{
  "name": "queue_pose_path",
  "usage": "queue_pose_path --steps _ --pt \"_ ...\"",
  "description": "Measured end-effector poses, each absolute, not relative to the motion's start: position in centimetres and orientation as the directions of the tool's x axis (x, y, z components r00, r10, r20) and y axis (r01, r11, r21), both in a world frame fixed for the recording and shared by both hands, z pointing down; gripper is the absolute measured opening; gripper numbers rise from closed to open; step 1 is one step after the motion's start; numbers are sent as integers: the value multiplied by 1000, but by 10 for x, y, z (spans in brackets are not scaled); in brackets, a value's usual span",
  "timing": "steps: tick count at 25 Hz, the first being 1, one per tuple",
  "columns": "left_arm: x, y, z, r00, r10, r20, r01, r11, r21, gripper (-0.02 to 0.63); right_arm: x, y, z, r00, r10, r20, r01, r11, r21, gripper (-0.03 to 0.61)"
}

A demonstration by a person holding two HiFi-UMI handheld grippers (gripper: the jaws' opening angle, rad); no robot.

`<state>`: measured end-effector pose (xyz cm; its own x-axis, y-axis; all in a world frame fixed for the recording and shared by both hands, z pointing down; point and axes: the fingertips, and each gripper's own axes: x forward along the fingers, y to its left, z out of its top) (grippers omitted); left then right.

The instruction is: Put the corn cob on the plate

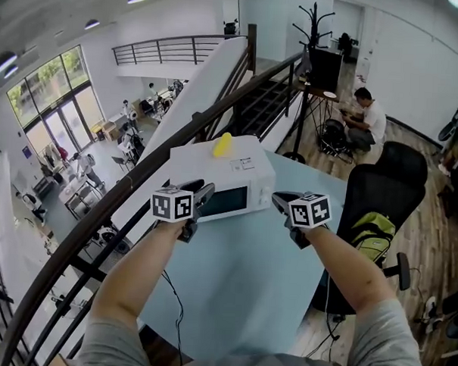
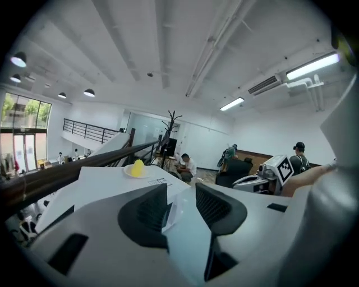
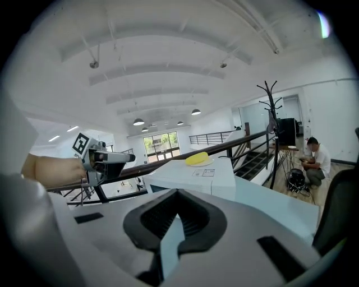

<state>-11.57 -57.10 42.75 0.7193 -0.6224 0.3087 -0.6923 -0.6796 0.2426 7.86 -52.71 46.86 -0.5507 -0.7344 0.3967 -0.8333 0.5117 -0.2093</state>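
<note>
A yellow corn cob (image 1: 222, 145) (image 2: 137, 167) (image 3: 197, 158) lies on a small white plate (image 2: 147, 174) (image 3: 211, 162) on top of a white microwave (image 1: 244, 175) at the far side of the pale blue table (image 1: 240, 285). Both grippers hover in front of the microwave's door, below the cob and apart from it. My left gripper (image 1: 200, 194) (image 2: 180, 199) has a gap between its pads and nothing in it. At the microwave's right corner, my right gripper (image 1: 281, 200) (image 3: 176, 193) has its tips together and holds nothing.
A dark stair railing (image 1: 137, 205) runs along the table's left side, with a drop to a lower floor beyond. A black office chair (image 1: 384, 185) with a green bag (image 1: 373, 226) stands at the right. A seated person (image 1: 364, 120) and a coat rack (image 1: 312, 23) are behind.
</note>
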Motion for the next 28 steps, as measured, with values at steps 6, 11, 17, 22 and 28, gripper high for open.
queue_pose_path --steps 6,11,17,22,28 --pt "-120 -462 455 735 -640 223 -675 -664 322 131 86 -464 467 -592 -704 392 -803 559 -208 15" --pt "-105 -358 471 697 -691 190 -704 -610 364 70 103 -402 474 -644 -649 405 -749 642 -163 15" --pt "-102 -263 454 616 -772 155 -765 -540 350 20 117 -326 464 -716 -598 360 -683 708 -182 15" --pt "-107 -198 445 579 -800 158 -794 -510 331 18 114 -276 473 -756 -547 360 -625 766 -147 15" --pt "-107 -148 434 561 -813 156 -810 -501 304 18 96 -232 473 -787 -509 349 -569 817 -92 15"
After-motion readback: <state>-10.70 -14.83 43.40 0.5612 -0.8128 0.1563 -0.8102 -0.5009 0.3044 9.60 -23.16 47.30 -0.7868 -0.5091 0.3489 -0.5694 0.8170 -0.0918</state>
